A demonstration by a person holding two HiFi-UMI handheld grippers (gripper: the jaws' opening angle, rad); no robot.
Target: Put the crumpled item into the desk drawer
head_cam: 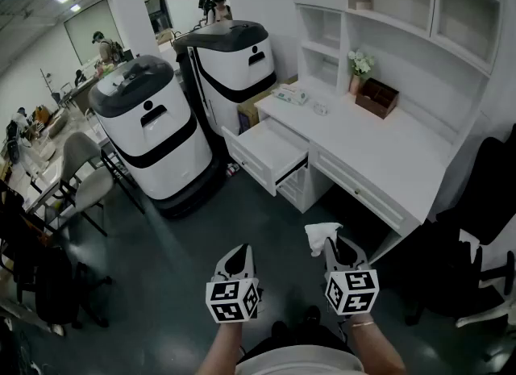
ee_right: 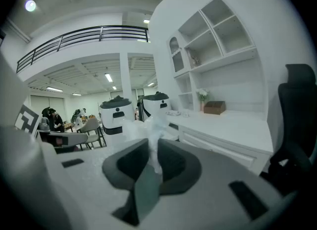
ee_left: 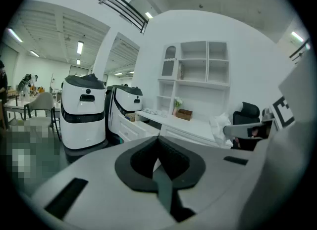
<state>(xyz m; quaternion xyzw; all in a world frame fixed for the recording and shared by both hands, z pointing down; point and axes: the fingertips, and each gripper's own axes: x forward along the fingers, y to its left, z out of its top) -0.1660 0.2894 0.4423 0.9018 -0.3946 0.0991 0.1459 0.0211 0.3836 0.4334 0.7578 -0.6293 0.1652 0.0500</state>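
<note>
Between the pads of the right gripper (ee_right: 152, 144) sits the one crumpled white item (ee_right: 154, 120), pinched there with its bunched top poking past the fingertips. The left gripper (ee_left: 159, 147), beside it, has its jaws pressed together on nothing. Both grippers hang over a dark grey-green floor (head_cam: 161, 285), in front of a white desk (head_cam: 387, 156). The item is in the air, well apart from the single open drawer (head_cam: 270, 152), which is pulled out at the desk's left end. On the desktop stand one small pot of flowers (head_cam: 359, 65) and one brown box (head_cam: 377, 97), under white wall shelves (head_cam: 403, 10). Two white-and-black machines (head_cam: 153, 123) stand left of the desk, and a black office chair (head_cam: 484, 204) stands at its right.
</note>
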